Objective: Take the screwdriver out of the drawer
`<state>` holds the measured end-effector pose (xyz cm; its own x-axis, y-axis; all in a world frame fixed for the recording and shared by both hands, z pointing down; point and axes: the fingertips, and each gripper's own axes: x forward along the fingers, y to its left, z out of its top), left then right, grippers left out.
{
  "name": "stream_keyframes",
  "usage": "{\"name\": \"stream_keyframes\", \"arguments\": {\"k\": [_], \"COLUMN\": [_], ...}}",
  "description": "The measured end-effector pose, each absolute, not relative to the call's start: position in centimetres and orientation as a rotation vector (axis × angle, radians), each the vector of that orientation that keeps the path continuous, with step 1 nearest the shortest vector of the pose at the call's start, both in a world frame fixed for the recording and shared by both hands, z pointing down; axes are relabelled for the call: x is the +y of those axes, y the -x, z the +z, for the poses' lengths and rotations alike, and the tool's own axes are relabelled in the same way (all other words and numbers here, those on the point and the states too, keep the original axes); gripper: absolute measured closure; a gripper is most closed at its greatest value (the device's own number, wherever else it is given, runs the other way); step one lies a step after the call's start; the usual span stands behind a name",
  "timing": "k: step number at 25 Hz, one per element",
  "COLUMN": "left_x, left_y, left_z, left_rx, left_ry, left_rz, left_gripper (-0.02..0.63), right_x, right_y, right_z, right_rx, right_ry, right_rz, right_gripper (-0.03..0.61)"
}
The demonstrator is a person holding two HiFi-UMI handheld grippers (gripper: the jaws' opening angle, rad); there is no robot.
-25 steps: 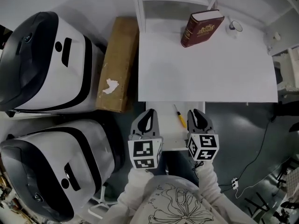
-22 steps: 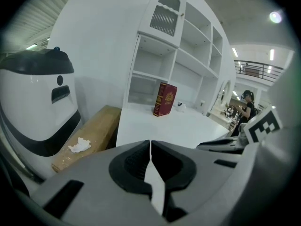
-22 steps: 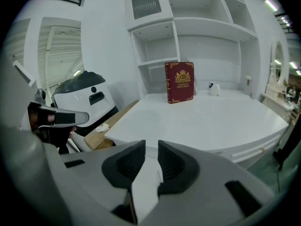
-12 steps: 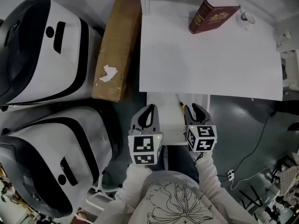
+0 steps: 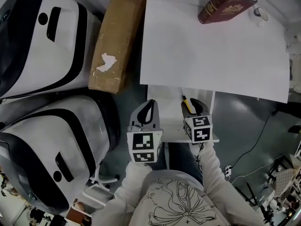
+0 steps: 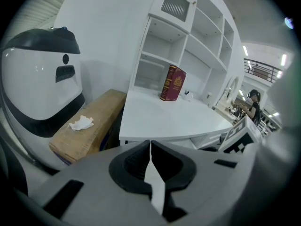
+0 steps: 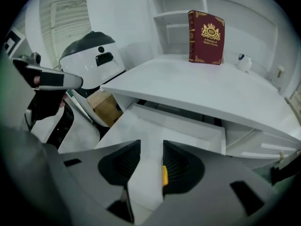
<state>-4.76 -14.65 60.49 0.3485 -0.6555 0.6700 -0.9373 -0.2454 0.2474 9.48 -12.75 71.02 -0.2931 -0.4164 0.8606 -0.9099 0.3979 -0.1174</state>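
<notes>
1. At the far left of the head view sit two large pod shells (image 5: 47, 41), rounded and of glossy white plastic, with smooth black bands and visors.
2. Right of them lies a long cardboard box (image 5: 120, 27), brown and matt. A crumpled white tissue (image 5: 105, 62) rests on its scuffed top.
3. Lower centre, the left gripper (image 5: 150, 105) is grey with black ribbed pads. Its jaws are pressed together with nothing between them (image 6: 150, 147), and it hangs just left of the drawer.
4. The shallow white drawer (image 5: 168, 126) stands pulled out from under the desk. Its floor is flat and smooth (image 7: 188, 126).
5. Inside it, near the back and right of centre, lies the slim yellow-handled screwdriver (image 5: 185, 99).
6. The right gripper (image 5: 193, 106) points down into the drawer with its jaws opening. The yellow handle (image 7: 165, 174) shows just inside the right-hand pad, ungripped.
7. Above, the white desk top (image 5: 211, 55) is broad, matt and bare in the middle.
8. At upper right a dark red hardback book (image 5: 226, 4) with gold ornament (image 7: 206, 31) stands upright.
</notes>
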Motion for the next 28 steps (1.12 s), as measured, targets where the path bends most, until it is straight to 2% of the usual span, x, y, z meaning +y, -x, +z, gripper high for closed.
{"name": "stream_keyframes", "arguments": {"k": [14,28], "left_x": [-13.7,-12.6], "left_y": [5.6,6.5], "left_z": [63.5,65.2], "left_rx": [-1.413,-1.428], "left_ry": [-1.908,-1.837], "left_rz": [0.591,0.608], "left_gripper": [0.603,0.603], "right_x": [-11.4,-9.0], "right_y": [-10.9,-12.6], "right_z": [80.3,86.1], "right_rx": [-1.738,-1.603], "right_ry": [-0.972,-0.854], "right_rz": [0.869,0.911], "right_gripper": [0.426,0.453]}}
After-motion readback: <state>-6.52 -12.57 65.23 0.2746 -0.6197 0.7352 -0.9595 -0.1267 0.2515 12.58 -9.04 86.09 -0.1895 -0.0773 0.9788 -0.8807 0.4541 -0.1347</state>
